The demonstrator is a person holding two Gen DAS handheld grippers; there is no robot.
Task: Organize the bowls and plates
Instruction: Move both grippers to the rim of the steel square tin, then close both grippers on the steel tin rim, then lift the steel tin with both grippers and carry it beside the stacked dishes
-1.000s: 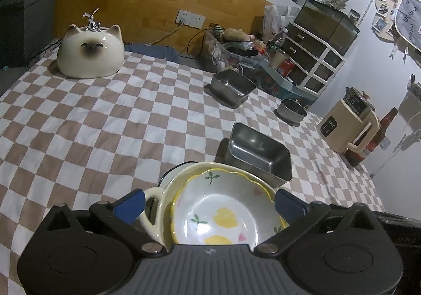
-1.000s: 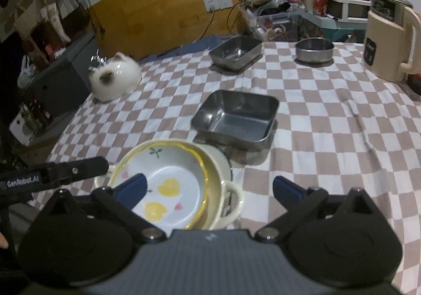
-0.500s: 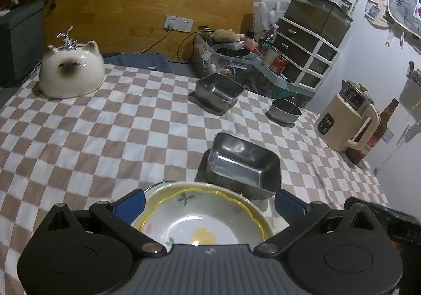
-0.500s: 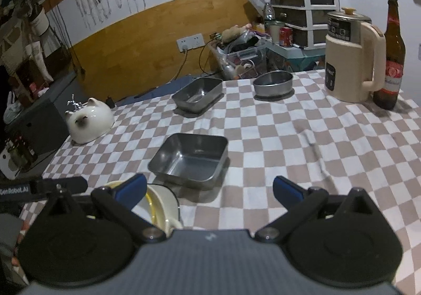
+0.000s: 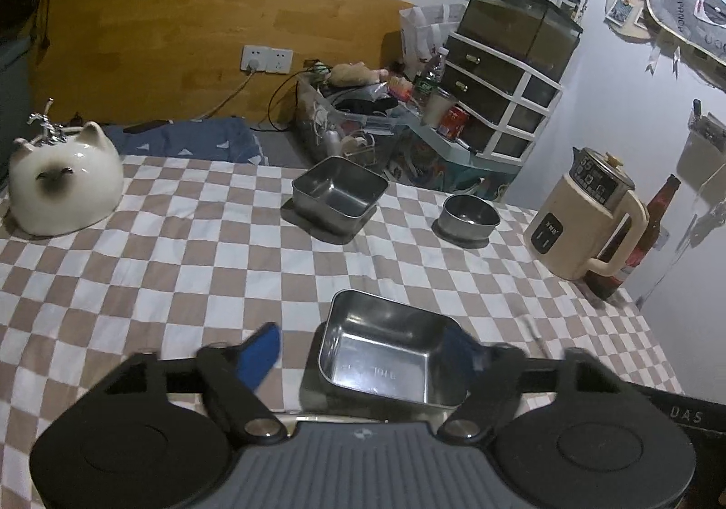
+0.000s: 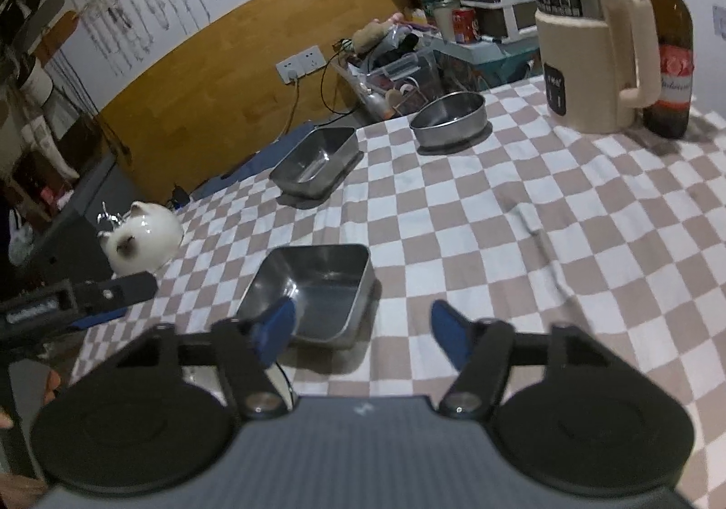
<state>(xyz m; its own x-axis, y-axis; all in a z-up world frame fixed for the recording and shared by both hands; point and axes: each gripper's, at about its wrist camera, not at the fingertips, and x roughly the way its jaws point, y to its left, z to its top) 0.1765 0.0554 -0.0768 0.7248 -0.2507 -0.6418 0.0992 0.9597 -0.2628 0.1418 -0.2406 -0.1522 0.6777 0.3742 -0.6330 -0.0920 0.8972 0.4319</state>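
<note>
Gleaming at lower centre, a square steel tray (image 5: 390,354) sits between both spread-apart grippers (image 5: 363,350) (image 6: 363,327); only the right view shows the bottle's (image 6: 669,41) full height

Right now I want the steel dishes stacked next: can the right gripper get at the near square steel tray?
Probably yes. The right gripper is open, and the near square steel tray lies just ahead, slightly left, with only bare checkered cloth around it.

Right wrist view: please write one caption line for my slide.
Open right gripper hovers before a square steel tray on the checkered tablecloth.
</note>
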